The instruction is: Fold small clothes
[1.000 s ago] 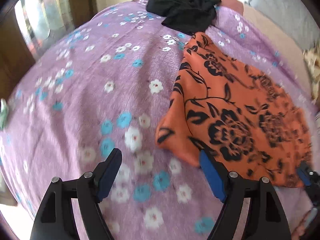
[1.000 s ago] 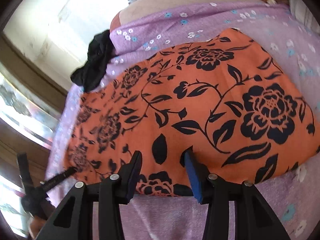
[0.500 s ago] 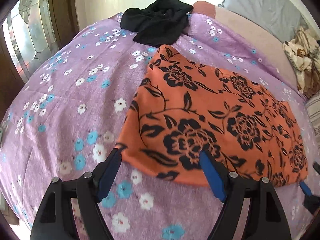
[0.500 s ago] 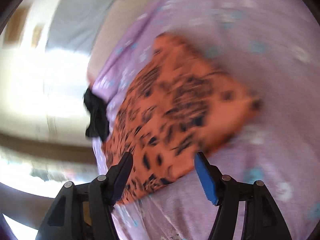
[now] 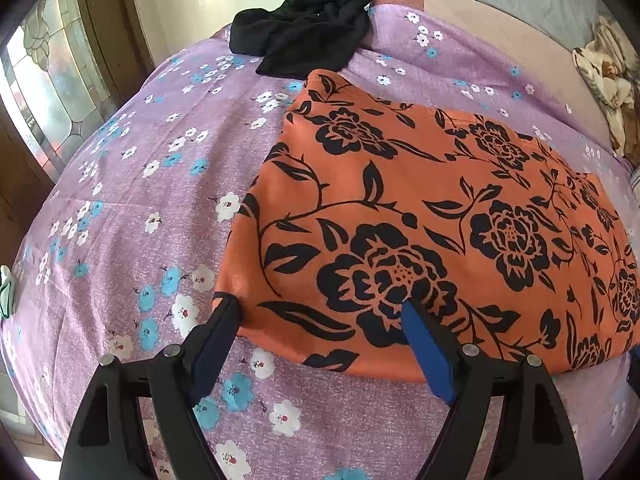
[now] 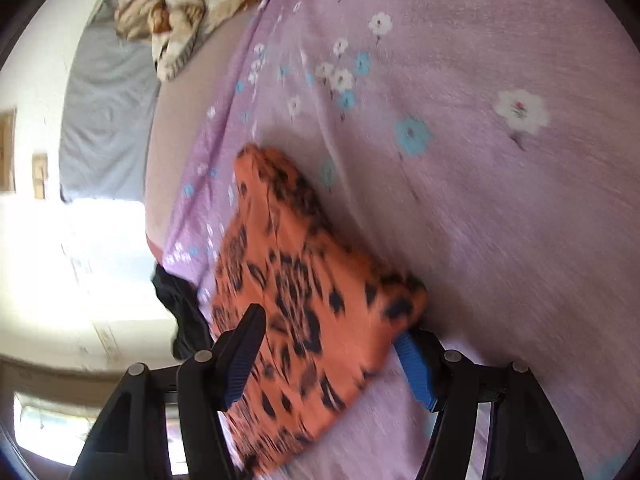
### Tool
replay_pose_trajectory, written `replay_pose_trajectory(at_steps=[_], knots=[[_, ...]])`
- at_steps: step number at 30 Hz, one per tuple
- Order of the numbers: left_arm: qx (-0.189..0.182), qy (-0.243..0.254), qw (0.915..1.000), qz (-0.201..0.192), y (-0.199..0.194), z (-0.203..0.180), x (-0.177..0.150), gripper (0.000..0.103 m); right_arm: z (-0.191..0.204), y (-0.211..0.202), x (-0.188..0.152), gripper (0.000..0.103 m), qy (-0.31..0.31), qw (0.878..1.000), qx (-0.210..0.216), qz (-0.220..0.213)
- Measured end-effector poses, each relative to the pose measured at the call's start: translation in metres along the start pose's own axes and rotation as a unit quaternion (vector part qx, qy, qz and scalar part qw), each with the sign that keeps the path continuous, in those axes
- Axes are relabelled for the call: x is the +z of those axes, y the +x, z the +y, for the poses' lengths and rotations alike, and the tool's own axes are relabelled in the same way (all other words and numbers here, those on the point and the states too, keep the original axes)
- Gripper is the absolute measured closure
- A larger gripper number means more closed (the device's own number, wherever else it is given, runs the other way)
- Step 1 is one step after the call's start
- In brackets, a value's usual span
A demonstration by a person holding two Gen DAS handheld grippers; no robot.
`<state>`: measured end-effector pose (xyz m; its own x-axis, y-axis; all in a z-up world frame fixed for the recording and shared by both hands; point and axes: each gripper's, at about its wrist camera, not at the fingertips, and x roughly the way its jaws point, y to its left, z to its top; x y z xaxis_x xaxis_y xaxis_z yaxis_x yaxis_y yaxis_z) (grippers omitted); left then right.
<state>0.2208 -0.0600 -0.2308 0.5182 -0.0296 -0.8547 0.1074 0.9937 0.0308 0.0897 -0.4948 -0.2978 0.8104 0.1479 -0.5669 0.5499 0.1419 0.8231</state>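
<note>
1. Far left in the left camera, there's a stained-glass window (image 5: 52, 92), then the purple flowered bedsheet (image 5: 132, 184) stretching across the bed.
2. At the top sits a black garment (image 5: 304, 36), crumpled in a heap and touching the far corner of the piece we care about.
3. Here's the main event: the orange cloth (image 5: 420, 220) with black roses, lying flat on the sheet, right of centre, its near edge just in front of the left gripper (image 5: 320, 320).
4. That left gripper has its fingers spread wide, one tip at the cloth's near-left corner, the other resting over the near hem; nothing pinched yet.
5. Over to the right camera (blurry, so take this with care): the orange cloth (image 6: 304, 300) shows between the fingers of the right gripper (image 6: 332, 344), which also stand well apart, bracketing a corner without closing on it.
6. Beyond it, top left, a tan patterned bundle (image 6: 172, 12) lies near the edge of the bed.
7. Handling call: this looks thin, light and floppy, likely a bit slick, so it should drape and slide rather than hold shape.
8. Best hold, I'd say, is the two near corners at the hem, one per gripper, pinching through both layers so the fold carries evenly.
</note>
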Motion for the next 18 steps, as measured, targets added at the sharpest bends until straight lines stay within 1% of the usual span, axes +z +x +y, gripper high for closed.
replay_pose_trajectory(at_steps=[3,4,6,7,10,12,14,16,18], knots=[[-0.011,-0.013,0.9999,-0.001,-0.002,0.006,0.005,0.020,0.008,0.005,0.001,0.035,-0.030,0.999,0.004,-0.013],[-0.014,-0.019,0.9997,-0.003,-0.003,0.009,0.007,0.020,0.010,0.007,0.001,0.038,-0.040,0.999,0.001,-0.013],[-0.018,-0.030,0.9994,-0.009,-0.005,0.014,0.011,0.020,0.015,0.013,0.001,0.059,-0.064,0.998,-0.019,-0.011],[-0.017,-0.036,0.9991,-0.012,-0.007,0.017,0.014,0.020,0.016,0.016,0.001,0.074,-0.070,0.997,-0.029,-0.009],[-0.012,-0.048,0.9986,-0.018,-0.010,0.026,0.018,0.020,0.021,0.015,-0.001,0.078,-0.080,0.996,-0.028,-0.022],[-0.007,-0.059,0.9981,-0.014,-0.009,0.034,0.022,0.020,0.033,0.007,-0.007,0.079,-0.117,0.992,-0.030,-0.037],[-0.005,-0.072,0.9974,-0.001,-0.005,0.042,0.026,0.020,0.047,0.001,-0.017,0.080,-0.159,0.986,-0.028,-0.051],[0.001,-0.091,0.9958,0.012,0.001,0.053,0.032,0.020,0.060,-0.004,-0.025,0.080,-0.192,0.979,-0.030,-0.057],[0.008,-0.114,0.9934,0.013,0.004,0.067,0.039,0.020,0.076,-0.008,-0.035,0.080,-0.220,0.973,-0.028,-0.061]])
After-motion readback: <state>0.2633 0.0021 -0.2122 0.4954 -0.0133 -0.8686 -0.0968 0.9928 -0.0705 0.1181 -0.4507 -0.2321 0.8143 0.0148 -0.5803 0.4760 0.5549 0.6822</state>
